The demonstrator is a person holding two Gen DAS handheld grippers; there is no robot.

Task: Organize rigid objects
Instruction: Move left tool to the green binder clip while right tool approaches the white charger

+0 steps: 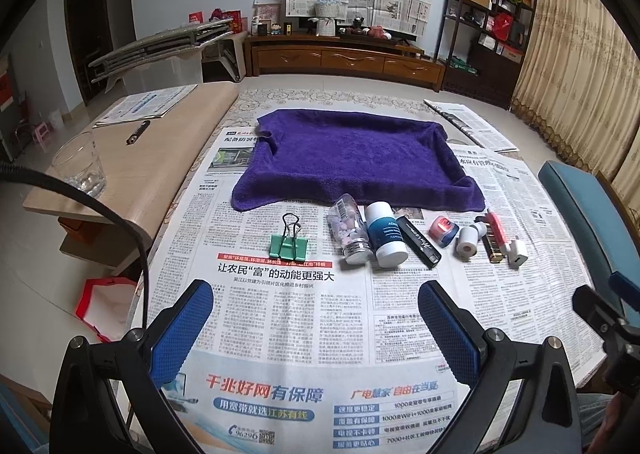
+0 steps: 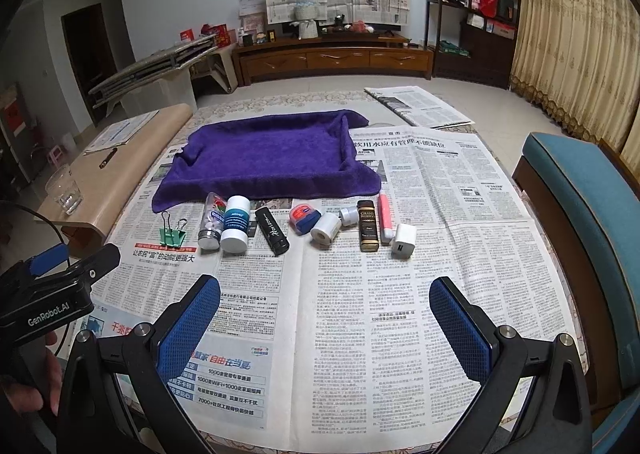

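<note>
So we've got both grippers, left gripper (image 1: 316, 318) and right gripper (image 2: 325, 314), hovering with jaws spread and empty. The small items, from the green binder clip (image 1: 289, 247) to the white charger (image 2: 403, 241), sit in a row on the newspapered table (image 2: 400, 314), just in front of the purple towel tray (image 2: 272, 158), probably their destination.

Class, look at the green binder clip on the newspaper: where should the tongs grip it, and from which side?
Grip the green binder clip across its flat green body, coming down from above with the left tongs, which are open and nearest. Its wire loops stick up and away, so they likely would slip; the body lies flat and clear of the bottles.
</note>
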